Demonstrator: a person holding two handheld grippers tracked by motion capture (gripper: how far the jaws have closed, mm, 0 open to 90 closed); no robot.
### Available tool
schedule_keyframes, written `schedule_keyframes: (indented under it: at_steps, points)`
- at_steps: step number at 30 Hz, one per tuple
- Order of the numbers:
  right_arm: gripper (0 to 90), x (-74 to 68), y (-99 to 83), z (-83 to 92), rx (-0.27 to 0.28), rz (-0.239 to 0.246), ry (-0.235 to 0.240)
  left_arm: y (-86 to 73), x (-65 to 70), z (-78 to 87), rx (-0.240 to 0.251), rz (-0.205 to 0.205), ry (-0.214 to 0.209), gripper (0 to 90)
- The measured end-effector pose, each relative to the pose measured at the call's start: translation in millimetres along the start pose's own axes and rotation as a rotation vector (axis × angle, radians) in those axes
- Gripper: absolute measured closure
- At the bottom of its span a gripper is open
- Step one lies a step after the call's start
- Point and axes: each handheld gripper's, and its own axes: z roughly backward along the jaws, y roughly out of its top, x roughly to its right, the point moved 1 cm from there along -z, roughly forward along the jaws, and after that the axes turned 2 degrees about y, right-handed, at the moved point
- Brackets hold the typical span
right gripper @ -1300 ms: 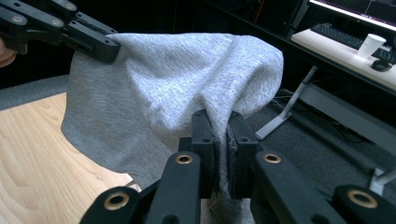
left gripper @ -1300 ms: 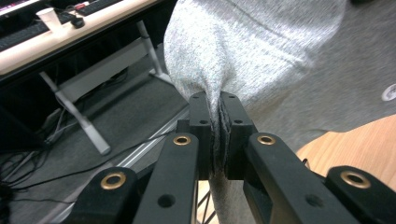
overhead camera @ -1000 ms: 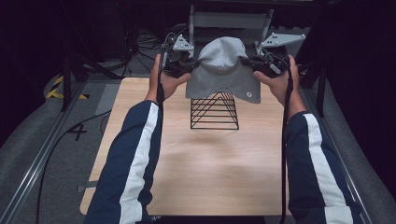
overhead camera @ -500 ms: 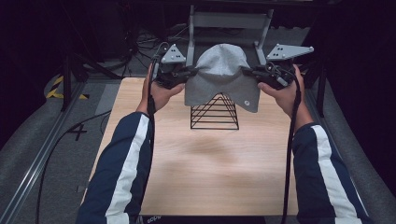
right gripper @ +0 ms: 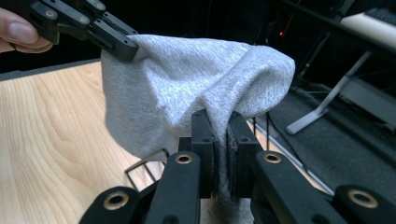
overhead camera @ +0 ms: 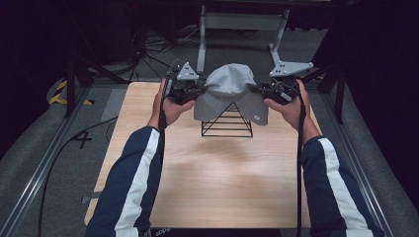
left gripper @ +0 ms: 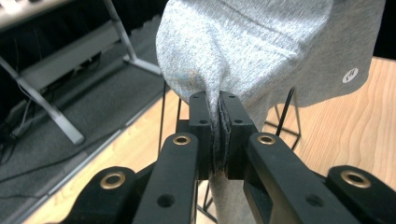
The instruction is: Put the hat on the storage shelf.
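Grey cloth (overhead camera: 230,96) stretched between both grippers, now lower than a second ago, draping over apex of black wire rack (overhead camera: 227,123) on table (overhead camera: 217,182). Left gripper (overhead camera: 193,92) and right gripper (overhead camera: 261,90) clamped on opposite edges. Draping nearly done; release likely next.

I have open table (overhead camera: 217,173) in front of me, bare wood between my forearms and the black wire rack (overhead camera: 227,123), so either hand could pass there freely. The rack stands in the middle, far half, under the grey cloth (overhead camera: 230,91) draped over its peak. Beyond the far edge, a grey metal stand (overhead camera: 242,22) blocks the way.
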Motion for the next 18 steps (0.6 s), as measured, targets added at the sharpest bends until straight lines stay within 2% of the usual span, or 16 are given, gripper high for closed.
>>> schedule_keyframes:
  at_steps: [2,3,8,9,10,11,18]
  points:
    - [84.1,0.0,-2.7,-2.1,-0.002,-0.002,0.005,-4.7,-0.1,-3.6,-0.009,0.004,-0.002,85.2]
    - [84.1,-1.1,-12.6,-9.1,-0.010,-0.012,0.016,-7.9,0.3,-6.2,-0.010,0.010,-0.005,85.2]
    - [84.1,-1.8,-30.3,-18.0,-0.027,-0.032,0.027,-24.7,5.2,-15.9,-0.028,0.038,-0.021,85.2]
    - [84.1,-1.6,-40.6,-21.4,-0.035,-0.045,0.027,-28.0,6.6,-17.8,-0.026,0.045,-0.025,85.2]
    - [84.1,-1.6,-40.6,-21.4,-0.035,-0.045,0.027,-30.4,7.7,-19.3,-0.022,0.048,-0.027,85.2]
    - [84.1,-2.7,-48.8,-24.2,-0.045,-0.050,0.028,-37.4,12.3,-24.1,-0.028,0.052,-0.033,85.2]
    - [84.2,-5.6,-67.3,-36.2,-0.070,-0.072,0.037,-50.6,19.3,-38.1,-0.056,0.052,-0.038,85.3]
